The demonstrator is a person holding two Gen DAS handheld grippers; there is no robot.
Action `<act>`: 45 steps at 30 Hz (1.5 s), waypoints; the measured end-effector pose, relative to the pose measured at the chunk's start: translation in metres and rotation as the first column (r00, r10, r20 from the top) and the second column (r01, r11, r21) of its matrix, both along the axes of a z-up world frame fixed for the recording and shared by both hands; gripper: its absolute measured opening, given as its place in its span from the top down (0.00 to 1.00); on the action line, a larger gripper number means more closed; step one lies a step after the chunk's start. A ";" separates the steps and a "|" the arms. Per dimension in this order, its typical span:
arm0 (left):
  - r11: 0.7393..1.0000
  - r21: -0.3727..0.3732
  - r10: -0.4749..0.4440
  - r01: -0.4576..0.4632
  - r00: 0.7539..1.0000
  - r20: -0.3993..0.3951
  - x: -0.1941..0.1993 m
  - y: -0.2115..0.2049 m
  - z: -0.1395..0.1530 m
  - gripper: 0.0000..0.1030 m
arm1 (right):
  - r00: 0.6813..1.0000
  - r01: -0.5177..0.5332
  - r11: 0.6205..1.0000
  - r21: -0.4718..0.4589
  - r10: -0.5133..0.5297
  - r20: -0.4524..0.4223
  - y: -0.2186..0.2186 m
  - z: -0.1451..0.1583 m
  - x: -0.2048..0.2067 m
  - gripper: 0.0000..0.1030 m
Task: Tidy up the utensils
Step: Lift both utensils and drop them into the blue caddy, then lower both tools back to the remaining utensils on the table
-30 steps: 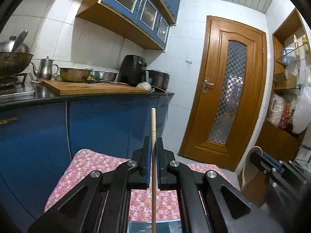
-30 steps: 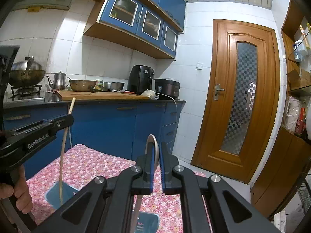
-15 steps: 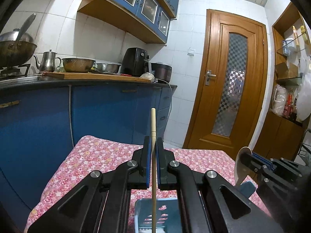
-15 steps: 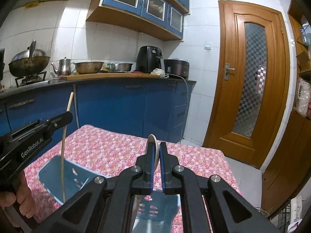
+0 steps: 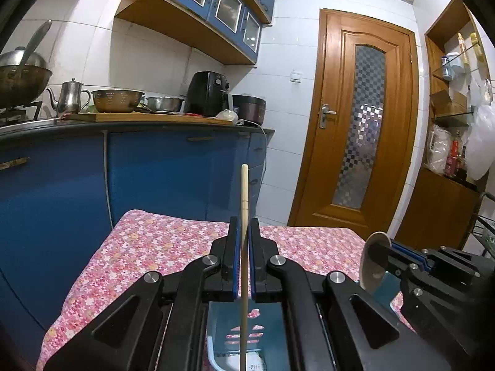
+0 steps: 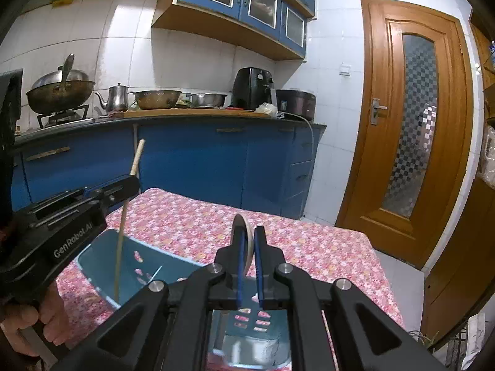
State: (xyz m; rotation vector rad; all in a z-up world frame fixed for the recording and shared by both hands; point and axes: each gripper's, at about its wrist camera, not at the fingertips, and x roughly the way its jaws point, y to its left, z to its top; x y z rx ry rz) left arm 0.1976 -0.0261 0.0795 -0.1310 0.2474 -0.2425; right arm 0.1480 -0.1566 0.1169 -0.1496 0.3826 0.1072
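My left gripper (image 5: 243,225) is shut on a pale wooden chopstick (image 5: 244,198) that stands upright, its lower end down inside a light blue slotted utensil basket (image 5: 272,337). From the right wrist view the chopstick (image 6: 123,216) drops into the basket's left compartment (image 6: 102,247). My right gripper (image 6: 247,235) is shut on a pale spoon (image 6: 246,241), held upright over the basket's right compartment (image 6: 247,334). The spoon's bowl (image 5: 372,261) and right gripper also show at the right of the left wrist view.
The basket sits on a table with a pink floral cloth (image 6: 309,247). Beyond it are blue kitchen cabinets (image 5: 154,173) with pots and a cutting board on the counter. A wooden door (image 6: 414,130) is to the right, and wooden shelves (image 5: 448,142) at far right.
Both grippers have come down toward the table with their utensils. The basket now shows under them, with the chopstick's lower end inside it and the spoon just above it.
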 end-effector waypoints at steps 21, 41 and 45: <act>0.997 -0.029 -0.070 0.067 0.990 -0.119 -0.009 0.001 -0.008 0.68 | 0.999 -0.021 0.998 0.054 0.024 -0.047 0.005 0.003 -0.019 0.65; 0.992 0.070 -0.083 0.102 0.966 -0.243 -0.086 0.022 0.018 0.67 | 0.991 -0.055 0.994 0.095 0.065 -0.114 0.003 0.032 -0.087 0.64; 0.990 0.074 -0.095 0.122 0.952 -0.292 -0.100 0.025 0.016 0.67 | 0.983 -0.067 0.993 0.094 0.082 -0.167 0.004 0.029 -0.099 0.64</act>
